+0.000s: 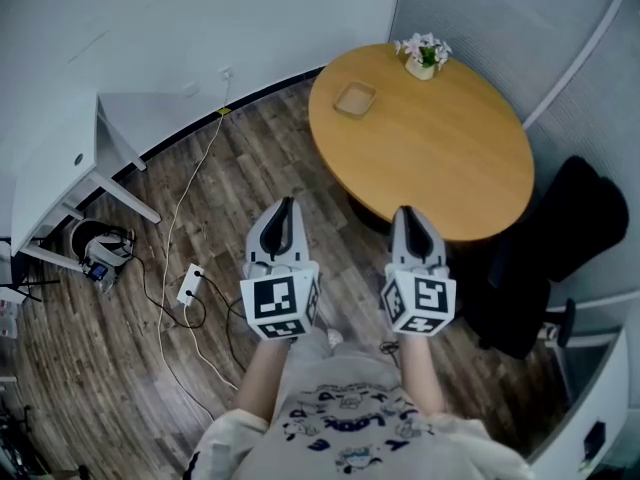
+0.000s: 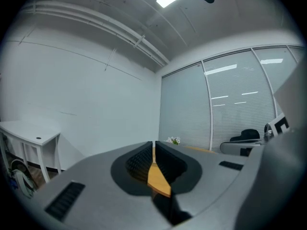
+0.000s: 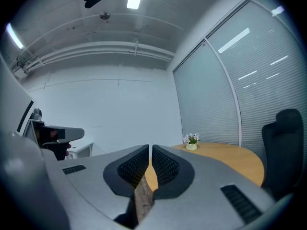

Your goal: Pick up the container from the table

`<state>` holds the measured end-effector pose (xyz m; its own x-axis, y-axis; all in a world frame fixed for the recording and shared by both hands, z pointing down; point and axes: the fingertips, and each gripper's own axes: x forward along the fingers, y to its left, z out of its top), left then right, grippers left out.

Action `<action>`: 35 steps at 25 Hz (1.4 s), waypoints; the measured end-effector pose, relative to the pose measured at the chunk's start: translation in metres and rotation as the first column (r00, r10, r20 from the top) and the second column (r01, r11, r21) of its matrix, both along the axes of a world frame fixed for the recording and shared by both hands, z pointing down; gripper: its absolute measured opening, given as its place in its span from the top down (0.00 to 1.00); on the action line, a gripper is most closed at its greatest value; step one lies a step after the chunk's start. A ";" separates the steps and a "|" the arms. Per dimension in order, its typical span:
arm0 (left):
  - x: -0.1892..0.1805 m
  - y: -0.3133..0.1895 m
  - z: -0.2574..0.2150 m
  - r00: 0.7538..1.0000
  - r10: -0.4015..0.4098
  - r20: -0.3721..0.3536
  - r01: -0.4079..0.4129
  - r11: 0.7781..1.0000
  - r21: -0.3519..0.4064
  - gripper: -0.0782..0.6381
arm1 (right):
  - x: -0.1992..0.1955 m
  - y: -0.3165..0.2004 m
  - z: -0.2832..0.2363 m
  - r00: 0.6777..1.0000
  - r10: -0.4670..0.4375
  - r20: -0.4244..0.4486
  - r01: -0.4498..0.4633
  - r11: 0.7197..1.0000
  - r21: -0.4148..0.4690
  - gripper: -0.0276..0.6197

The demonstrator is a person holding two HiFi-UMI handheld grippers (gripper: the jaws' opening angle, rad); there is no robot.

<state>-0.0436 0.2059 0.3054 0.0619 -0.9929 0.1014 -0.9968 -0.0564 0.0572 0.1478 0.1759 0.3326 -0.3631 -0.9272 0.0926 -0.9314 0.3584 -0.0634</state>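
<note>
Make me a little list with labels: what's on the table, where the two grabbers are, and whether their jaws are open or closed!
Table: round, wooden
On the table: small tan container; little flower pot by the far edge
Left gripper: over the floor, jaws together, empty
Right gripper: by the table's near edge, jaws together, empty
Container status: not picked up, neither gripper touching it

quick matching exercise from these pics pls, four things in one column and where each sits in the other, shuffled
1 container
2 flower pot
3 power strip
4 black chair

A on the floor among cables
B at the round table's far edge
C beyond the table's right side
D on the table, left of the pot and nearer

Pairs: 1-D, 2-B, 3-A, 4-C
</note>
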 end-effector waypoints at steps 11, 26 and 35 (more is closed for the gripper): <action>-0.014 -0.061 0.013 1.000 0.009 -0.020 -0.010 1.000 -0.020 0.86 | -0.020 -0.053 0.011 1.000 -0.013 -0.009 0.013 1.000 -0.015 0.92; -0.043 -0.241 0.013 0.989 0.143 -0.029 -0.144 0.989 -0.042 0.82 | -0.060 -0.215 0.002 0.997 0.077 -0.012 -0.077 0.997 -0.018 0.92; -0.058 -0.335 0.027 0.978 0.203 -0.043 -0.206 0.975 -0.085 0.79 | -0.074 -0.296 0.007 0.990 0.139 -0.012 -0.139 0.990 -0.038 0.92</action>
